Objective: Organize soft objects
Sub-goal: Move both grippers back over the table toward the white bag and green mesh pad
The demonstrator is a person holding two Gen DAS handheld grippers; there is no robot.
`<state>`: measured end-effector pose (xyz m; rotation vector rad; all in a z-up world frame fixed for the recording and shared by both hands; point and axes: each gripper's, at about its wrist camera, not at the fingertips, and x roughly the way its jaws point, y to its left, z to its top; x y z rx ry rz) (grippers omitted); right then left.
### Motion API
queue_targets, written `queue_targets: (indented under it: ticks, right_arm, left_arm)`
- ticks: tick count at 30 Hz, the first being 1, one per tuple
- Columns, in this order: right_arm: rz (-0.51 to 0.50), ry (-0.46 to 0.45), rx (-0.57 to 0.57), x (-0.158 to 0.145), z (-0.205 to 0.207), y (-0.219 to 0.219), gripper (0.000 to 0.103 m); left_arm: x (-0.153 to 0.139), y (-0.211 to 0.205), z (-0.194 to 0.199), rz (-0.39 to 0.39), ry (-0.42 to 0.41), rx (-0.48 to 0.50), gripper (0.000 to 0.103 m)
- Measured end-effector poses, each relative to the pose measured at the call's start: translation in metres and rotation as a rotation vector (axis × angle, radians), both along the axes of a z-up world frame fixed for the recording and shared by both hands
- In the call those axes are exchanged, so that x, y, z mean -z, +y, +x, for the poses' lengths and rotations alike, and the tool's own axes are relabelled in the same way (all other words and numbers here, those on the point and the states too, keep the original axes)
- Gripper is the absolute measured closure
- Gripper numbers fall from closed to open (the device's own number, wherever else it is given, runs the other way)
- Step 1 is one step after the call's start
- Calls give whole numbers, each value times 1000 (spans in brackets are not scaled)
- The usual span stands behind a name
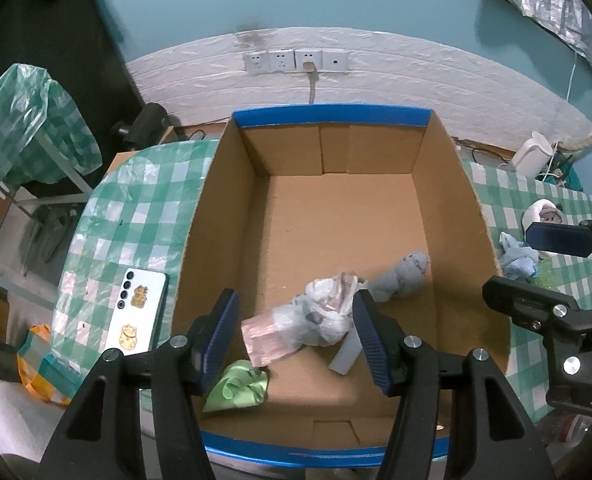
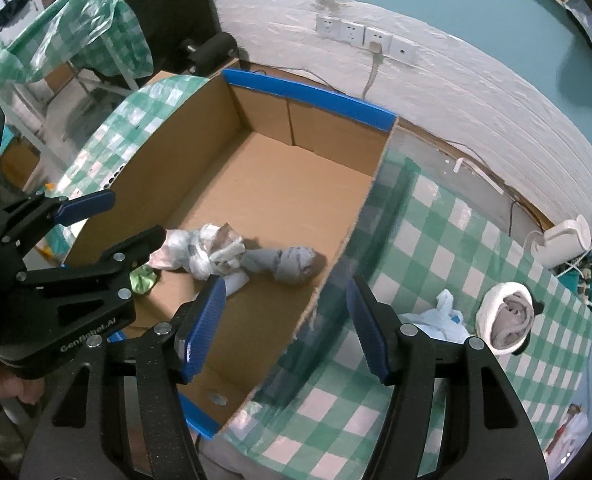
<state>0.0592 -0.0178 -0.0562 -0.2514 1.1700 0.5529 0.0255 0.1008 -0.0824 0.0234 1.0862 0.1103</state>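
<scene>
A cardboard box (image 1: 335, 208) with blue-taped rims fills the centre of the left wrist view, standing on a table under a green-checked cloth (image 1: 136, 216). The left gripper (image 1: 294, 332) hangs over the box's near end at the bottom centre of the frame, its blue-padded jaws apart with nothing pressed between them; below and between them, on the box floor, lies a white plastic bundle (image 1: 323, 316) with a pink packet (image 1: 264, 340) at its left. A green cloth (image 1: 240, 386) sits in the lower left corner of the box, and a grey sock (image 1: 403, 276) lies to the right of the bundle, touching it. A phone (image 1: 138, 312) lies on the cloth left of the box. In the right wrist view the right gripper (image 2: 284, 328) is at the bottom centre, jaws likewise spread and empty, straddling the box's right wall (image 2: 335, 272): the left pad is over the box interior, the right pad over the tablecloth. Outside the box, at the right of that frame, a crumpled blue bag (image 2: 443, 320) lies just beside a white roll (image 2: 503, 316) with grey cloth tucked inside. Wall sockets (image 1: 296, 60) line the white panel behind the table.
</scene>
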Motion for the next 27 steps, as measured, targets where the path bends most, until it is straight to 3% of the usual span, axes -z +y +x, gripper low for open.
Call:
queue_targets:
  ticks: [27]
  right_arm:
    - [17,-20,138,-8,-6,-80,39]
  left_arm:
    - [-13,-65,7,18,-24,116,43]
